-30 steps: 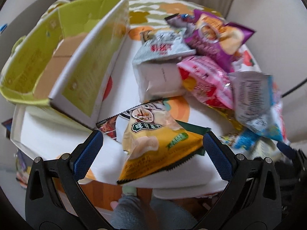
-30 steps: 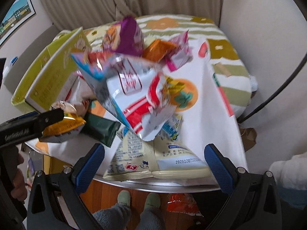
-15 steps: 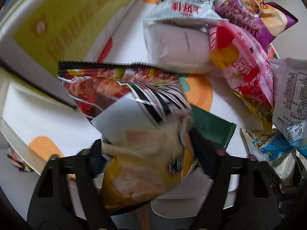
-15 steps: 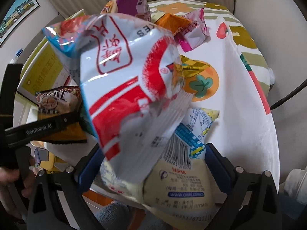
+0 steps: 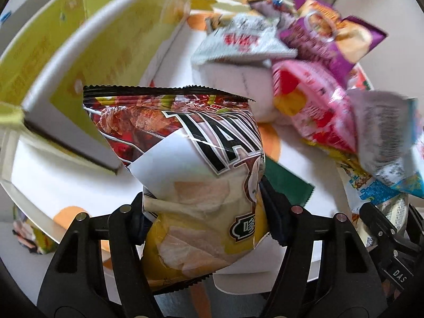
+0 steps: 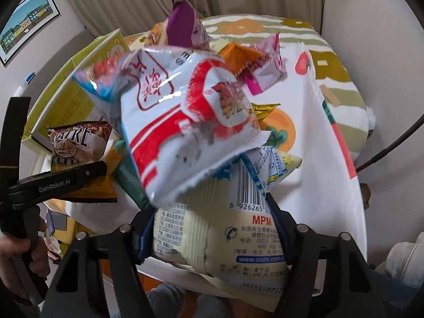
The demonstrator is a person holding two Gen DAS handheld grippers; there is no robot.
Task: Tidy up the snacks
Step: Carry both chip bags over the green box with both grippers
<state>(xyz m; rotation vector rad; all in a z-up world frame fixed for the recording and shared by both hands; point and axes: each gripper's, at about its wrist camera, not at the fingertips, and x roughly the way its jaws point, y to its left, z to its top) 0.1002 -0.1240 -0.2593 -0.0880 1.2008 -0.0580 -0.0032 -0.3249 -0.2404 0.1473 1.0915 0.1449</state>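
Two packets are being gripped: we are clamping the left hand-held gripper [image 5: 205, 213] on a yellow chip bag [image 5: 196, 175] above the desk [image 5: 69, 182] near the green box [image 5: 79, 53], and the right hand-held gripper [image 6: 212, 234] on a pale yellow snack bag [image 6: 225, 238] under a red-and-white bag [image 6: 185, 122].
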